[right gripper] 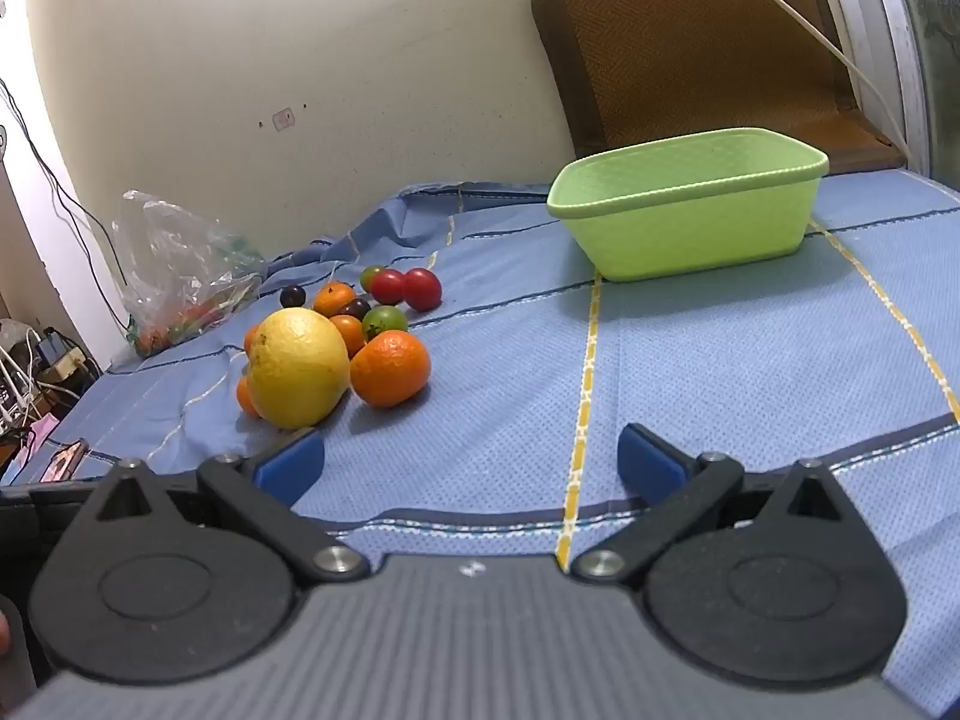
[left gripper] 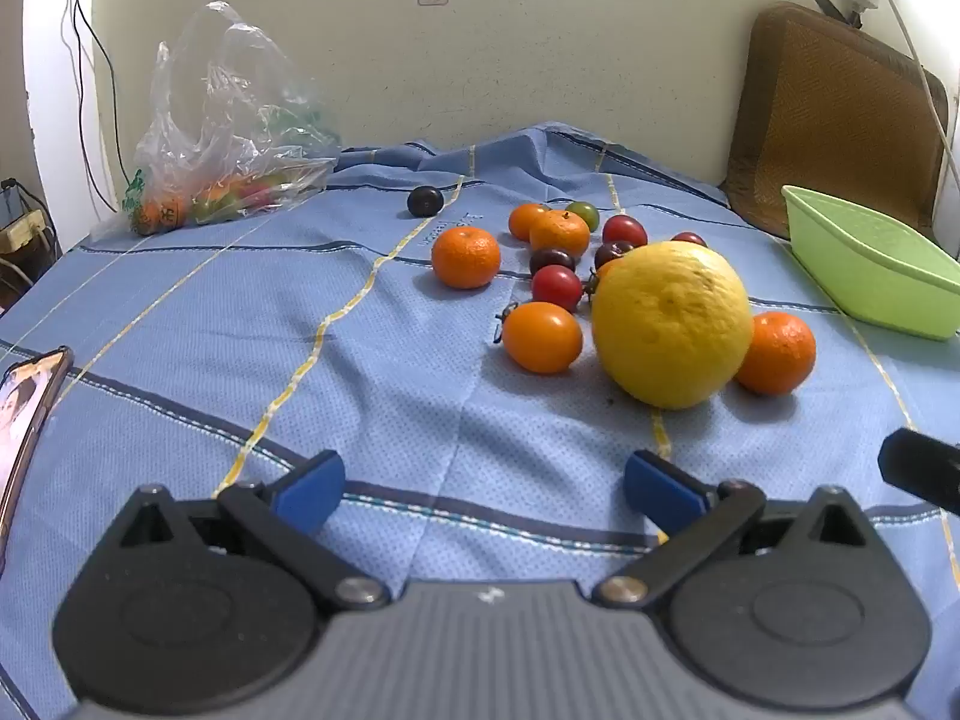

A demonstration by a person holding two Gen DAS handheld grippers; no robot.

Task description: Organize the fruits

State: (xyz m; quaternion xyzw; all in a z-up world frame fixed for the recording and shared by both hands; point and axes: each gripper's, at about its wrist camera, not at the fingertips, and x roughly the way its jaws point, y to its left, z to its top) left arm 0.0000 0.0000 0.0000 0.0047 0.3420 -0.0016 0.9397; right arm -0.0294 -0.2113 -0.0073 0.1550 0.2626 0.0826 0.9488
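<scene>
A big yellow citrus [left gripper: 673,324] lies on the blue cloth among several mandarins [left gripper: 465,257] and small red, dark and green tomatoes [left gripper: 557,287]. It also shows in the right wrist view [right gripper: 298,367] beside a mandarin [right gripper: 390,368]. A light green tub [right gripper: 690,204] stands empty to the right of the pile; its corner shows in the left wrist view [left gripper: 870,267]. My left gripper [left gripper: 483,492] is open and empty, short of the fruit. My right gripper [right gripper: 471,465] is open and empty, right of the pile and in front of the tub.
A clear plastic bag [left gripper: 222,138] with more fruit lies at the back left by the wall. A phone [left gripper: 27,420] lies at the left edge. A brown woven cushion [right gripper: 708,42] leans behind the tub. Cables hang at the left.
</scene>
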